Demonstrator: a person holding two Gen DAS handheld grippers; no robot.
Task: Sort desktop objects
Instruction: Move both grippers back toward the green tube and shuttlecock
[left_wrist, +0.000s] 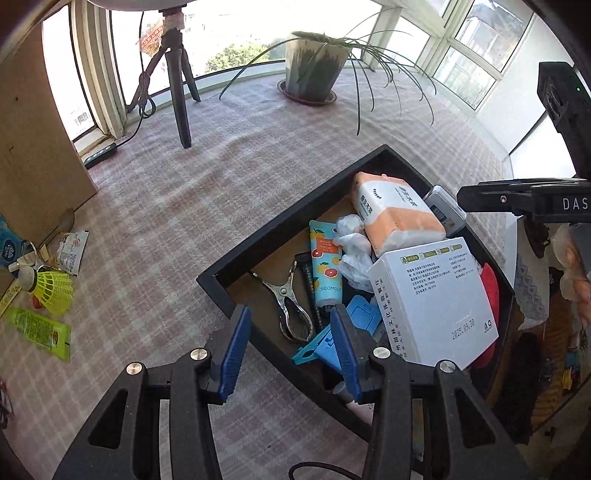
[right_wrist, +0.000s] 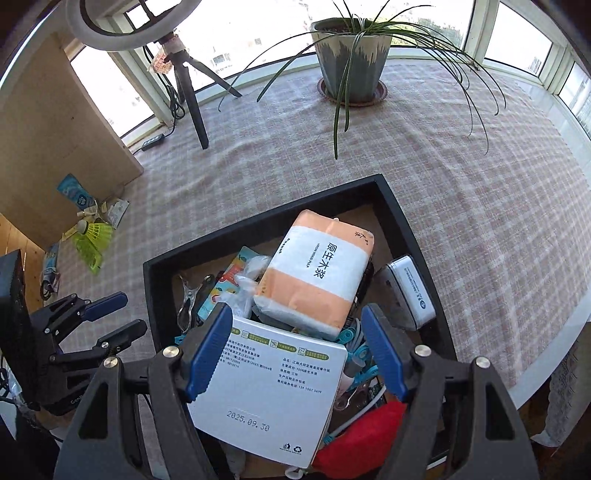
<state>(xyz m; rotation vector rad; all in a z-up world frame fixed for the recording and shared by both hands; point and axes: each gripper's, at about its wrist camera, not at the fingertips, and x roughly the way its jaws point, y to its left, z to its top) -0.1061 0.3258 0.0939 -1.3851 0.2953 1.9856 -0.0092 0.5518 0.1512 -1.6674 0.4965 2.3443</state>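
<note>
A black tray (left_wrist: 288, 218) (right_wrist: 258, 225) on the checked cloth holds an orange-and-white tissue pack (left_wrist: 399, 218) (right_wrist: 317, 273), a white box (left_wrist: 432, 299) (right_wrist: 273, 387), a teal grapefruit-print tube (left_wrist: 325, 266), a metal clamp (left_wrist: 291, 310), a grey tin (right_wrist: 410, 291) and a blue plastic piece (left_wrist: 364, 314). My left gripper (left_wrist: 290, 332) (right_wrist: 125, 314) hangs open over the tray's near-left rim, with nothing between its pads. My right gripper (right_wrist: 297, 314) (left_wrist: 480, 195) is open above the white box, its pads clear of it. On the cloth at far left lie a yellow shuttlecock (left_wrist: 48, 288) (right_wrist: 96, 230) and a green tube (left_wrist: 40, 332).
Sachets and a spoon (left_wrist: 62, 225) lie by a cardboard box (left_wrist: 33, 147) at the left. A tripod (left_wrist: 177, 85) and a potted plant (left_wrist: 310, 70) stand at the back by the windows. A red item (right_wrist: 362, 435) sits in the tray's near corner.
</note>
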